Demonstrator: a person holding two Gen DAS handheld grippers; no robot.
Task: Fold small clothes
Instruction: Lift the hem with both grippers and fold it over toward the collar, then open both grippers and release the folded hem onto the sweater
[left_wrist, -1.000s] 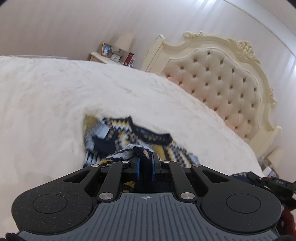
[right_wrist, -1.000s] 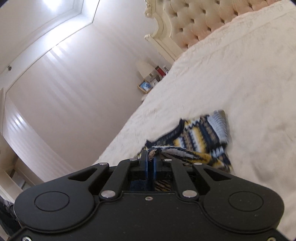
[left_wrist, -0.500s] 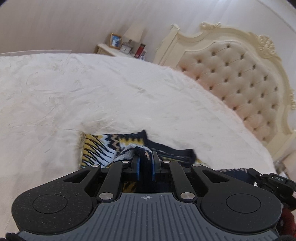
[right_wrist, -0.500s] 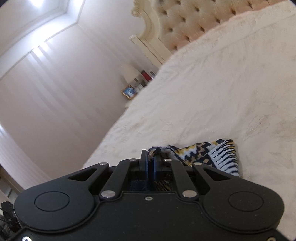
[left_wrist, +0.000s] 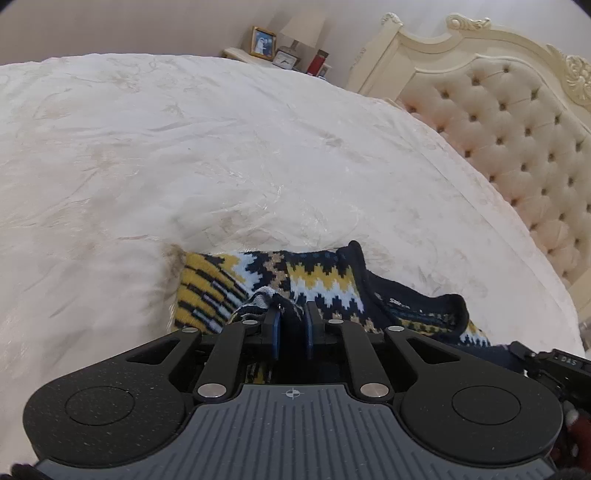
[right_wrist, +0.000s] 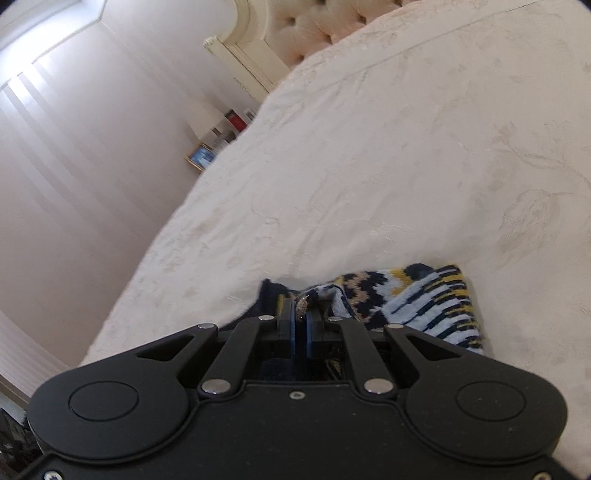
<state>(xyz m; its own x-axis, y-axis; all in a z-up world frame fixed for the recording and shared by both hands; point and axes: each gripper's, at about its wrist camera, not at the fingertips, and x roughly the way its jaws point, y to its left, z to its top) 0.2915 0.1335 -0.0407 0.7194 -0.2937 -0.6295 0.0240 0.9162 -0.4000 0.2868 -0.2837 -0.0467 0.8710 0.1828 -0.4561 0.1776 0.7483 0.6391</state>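
A small knitted sweater (left_wrist: 325, 284) with a navy, yellow, white and light-blue zigzag pattern lies on the white bedspread (left_wrist: 221, 166). My left gripper (left_wrist: 291, 314) is low over its near edge, jaws slightly parted with fabric bunched between them. My right gripper (right_wrist: 301, 314) is shut on a pinch of the sweater's (right_wrist: 424, 302) edge near the dark collar. The other gripper's body (left_wrist: 554, 365) shows at the right edge of the left wrist view.
A cream tufted headboard (left_wrist: 517, 140) stands at the right. A nightstand (left_wrist: 258, 57) with a photo frame, clock and lamp stands beyond the bed's far side. A pale striped wall (right_wrist: 74, 184) is on the left in the right wrist view.
Both grippers have come down towards the bed with the sweater, which now lies flatter on the bedspread. My left gripper's jaws have parted slightly.
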